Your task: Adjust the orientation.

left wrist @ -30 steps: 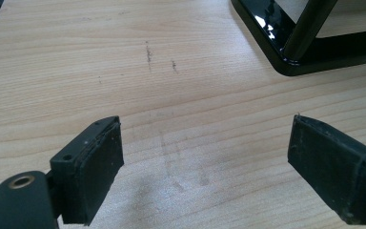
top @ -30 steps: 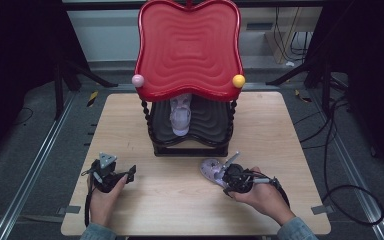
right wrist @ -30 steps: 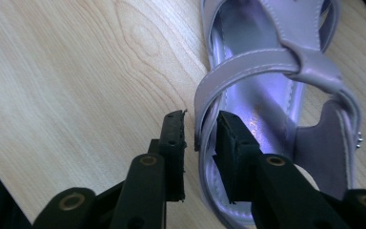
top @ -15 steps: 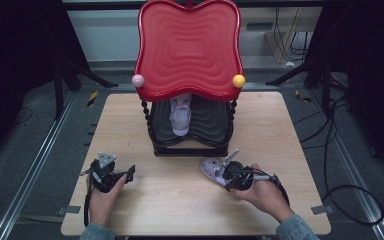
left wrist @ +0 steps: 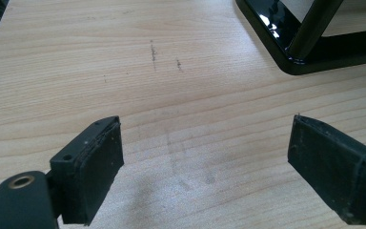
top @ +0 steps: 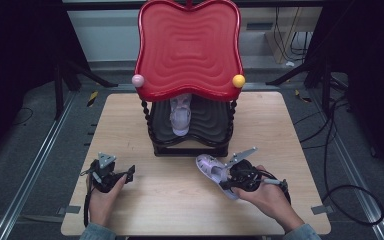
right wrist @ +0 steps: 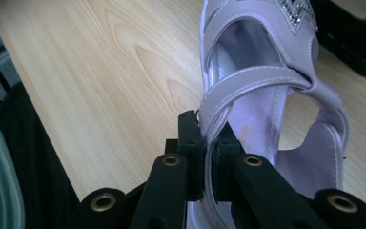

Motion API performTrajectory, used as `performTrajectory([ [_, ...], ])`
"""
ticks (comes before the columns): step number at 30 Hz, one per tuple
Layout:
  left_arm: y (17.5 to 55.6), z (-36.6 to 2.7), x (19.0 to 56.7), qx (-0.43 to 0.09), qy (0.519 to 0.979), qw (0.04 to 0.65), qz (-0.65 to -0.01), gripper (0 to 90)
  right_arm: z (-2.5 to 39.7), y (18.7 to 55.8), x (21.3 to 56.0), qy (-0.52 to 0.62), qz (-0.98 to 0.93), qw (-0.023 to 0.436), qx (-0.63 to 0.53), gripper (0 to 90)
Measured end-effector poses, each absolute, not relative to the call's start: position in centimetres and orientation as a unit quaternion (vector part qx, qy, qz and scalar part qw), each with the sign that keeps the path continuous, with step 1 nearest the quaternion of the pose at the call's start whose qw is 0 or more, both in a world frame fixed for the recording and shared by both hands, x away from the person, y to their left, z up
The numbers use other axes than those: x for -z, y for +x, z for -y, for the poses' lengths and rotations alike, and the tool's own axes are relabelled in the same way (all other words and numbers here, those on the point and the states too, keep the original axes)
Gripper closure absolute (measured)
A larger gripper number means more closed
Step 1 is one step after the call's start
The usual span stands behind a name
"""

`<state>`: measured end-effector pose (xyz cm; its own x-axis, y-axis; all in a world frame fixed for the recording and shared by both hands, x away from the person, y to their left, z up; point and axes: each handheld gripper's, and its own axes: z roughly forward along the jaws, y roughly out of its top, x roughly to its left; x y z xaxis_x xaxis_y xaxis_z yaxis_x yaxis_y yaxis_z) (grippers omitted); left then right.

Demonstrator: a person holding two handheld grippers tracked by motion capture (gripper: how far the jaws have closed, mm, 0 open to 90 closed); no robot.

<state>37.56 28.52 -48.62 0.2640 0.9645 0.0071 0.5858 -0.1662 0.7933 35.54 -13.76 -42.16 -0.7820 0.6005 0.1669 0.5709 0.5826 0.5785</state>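
Sandal point(right wrist: 267, 95): pale lilac, open-sided, glittery trim at the toe, strap pinched between the jaws
Right gripper point(right wrist: 208, 143): clenched on that strap
Left gripper point(left wrist: 205, 171): jaws wide apart, holding nothing

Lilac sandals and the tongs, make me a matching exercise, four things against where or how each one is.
1. lilac strappy sandal near the person
2. second lilac sandal
3. left tongs
4. small yellow ball

A. open above bare wood
B. on the black lower shelf of the stand
C. clamped by its strap in the right tongs
D. at the glossy red wavy top's edge

Pairs: 1-C, 2-B, 3-A, 4-D
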Motion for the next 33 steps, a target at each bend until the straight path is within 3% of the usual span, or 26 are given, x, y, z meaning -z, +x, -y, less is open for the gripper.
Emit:
performTrajectory([
  [33,37.6,-28.4,48.8,-0.268,0.716,0.348,-0.542,10.6,13.3,35.0,37.8,0.324,-0.847,0.044,-0.419,86.5],
])
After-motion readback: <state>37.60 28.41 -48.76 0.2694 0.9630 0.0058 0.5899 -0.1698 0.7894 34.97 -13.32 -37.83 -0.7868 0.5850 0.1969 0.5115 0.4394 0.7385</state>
